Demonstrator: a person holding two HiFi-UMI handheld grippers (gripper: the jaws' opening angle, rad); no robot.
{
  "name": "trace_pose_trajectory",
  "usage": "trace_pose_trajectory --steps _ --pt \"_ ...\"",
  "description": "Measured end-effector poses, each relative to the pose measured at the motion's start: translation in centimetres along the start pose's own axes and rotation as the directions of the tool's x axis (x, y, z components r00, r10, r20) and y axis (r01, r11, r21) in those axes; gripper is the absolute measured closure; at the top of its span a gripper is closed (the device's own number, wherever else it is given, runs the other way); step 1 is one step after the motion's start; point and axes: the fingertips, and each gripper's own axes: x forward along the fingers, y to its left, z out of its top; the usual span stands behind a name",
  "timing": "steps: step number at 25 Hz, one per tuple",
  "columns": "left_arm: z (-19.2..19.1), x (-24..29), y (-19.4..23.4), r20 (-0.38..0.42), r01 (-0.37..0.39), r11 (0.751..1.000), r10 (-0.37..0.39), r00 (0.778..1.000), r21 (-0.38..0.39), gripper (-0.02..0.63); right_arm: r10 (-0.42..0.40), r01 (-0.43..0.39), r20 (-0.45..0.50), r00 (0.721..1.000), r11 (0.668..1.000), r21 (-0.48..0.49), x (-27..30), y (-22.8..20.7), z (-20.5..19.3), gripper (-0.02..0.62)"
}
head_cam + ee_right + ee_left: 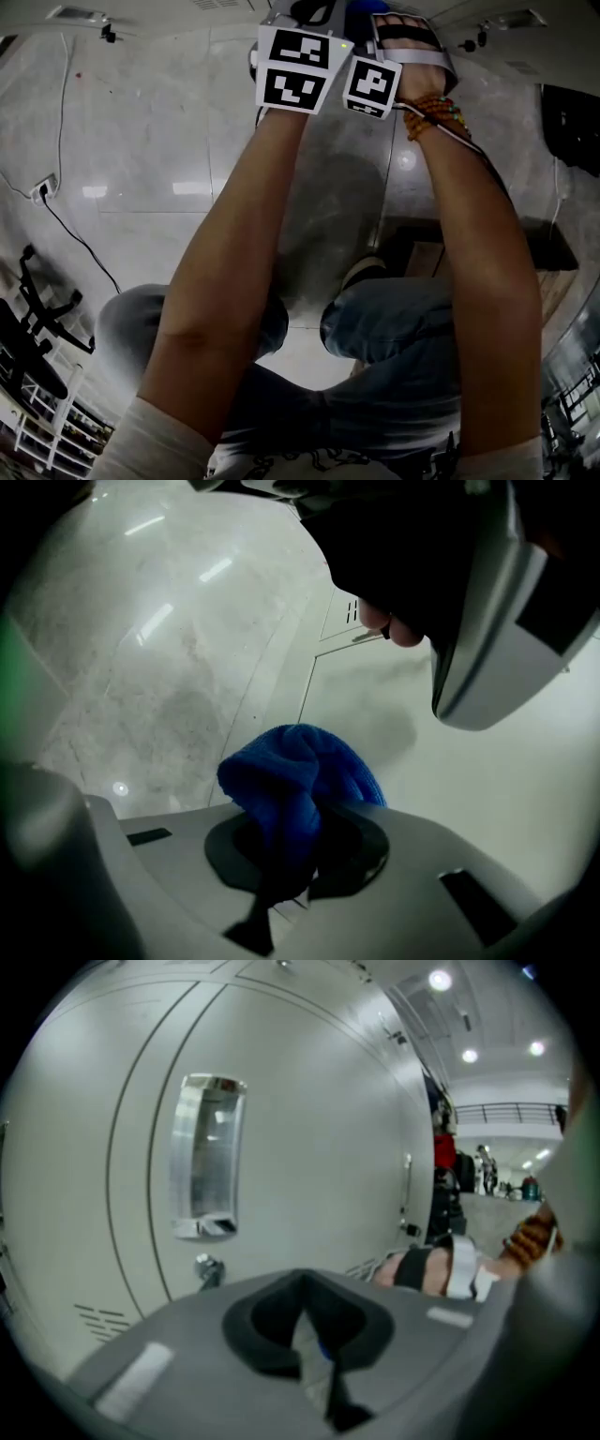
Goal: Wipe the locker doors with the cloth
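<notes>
The blue cloth (298, 778) is bunched between the jaws of my right gripper (281, 860), which is shut on it, close against a pale locker door (469, 799). In the head view both grippers are raised side by side at the top, the left gripper (294, 67) beside the right gripper (377, 82), with a bit of the blue cloth (361, 9) above them. My left gripper (314, 1354) looks shut with nothing held, facing a locker door (309, 1119) that carries a clear label holder (208, 1157) and a small lock (208, 1267).
Marble floor tiles (159, 141) lie below, with the person's jeans-clad legs (394, 319) over them. A cable runs to a wall socket (42, 190) at the left. Vent slots (103, 1318) mark the locker's lower part. People stand far down the hall (483, 1168).
</notes>
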Motion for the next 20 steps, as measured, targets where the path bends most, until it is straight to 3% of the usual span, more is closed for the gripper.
trace_pose_trajectory --steps 5,9,12,20 --pt "-0.7 -0.1 -0.8 -0.024 0.020 1.000 -0.020 1.000 0.006 0.604 0.012 -0.012 -0.001 1.000 0.999 -0.034 -0.2 0.8 -0.6 0.549" --pt "1.3 0.7 -2.3 0.001 0.043 0.999 -0.043 0.999 0.017 0.604 0.048 -0.046 -0.071 0.996 0.999 0.021 -0.5 1.2 -4.8 0.549" --pt "3.3 0.8 -3.5 0.027 0.055 0.998 -0.055 0.998 0.020 0.604 0.044 -0.044 -0.080 0.996 0.999 0.005 -1.6 0.9 -6.9 0.549" --pt "9.2 -1.2 -5.0 0.068 0.082 0.996 -0.085 0.994 0.047 0.604 -0.030 0.032 -0.064 0.998 0.999 0.029 -5.8 -4.8 -8.4 0.549"
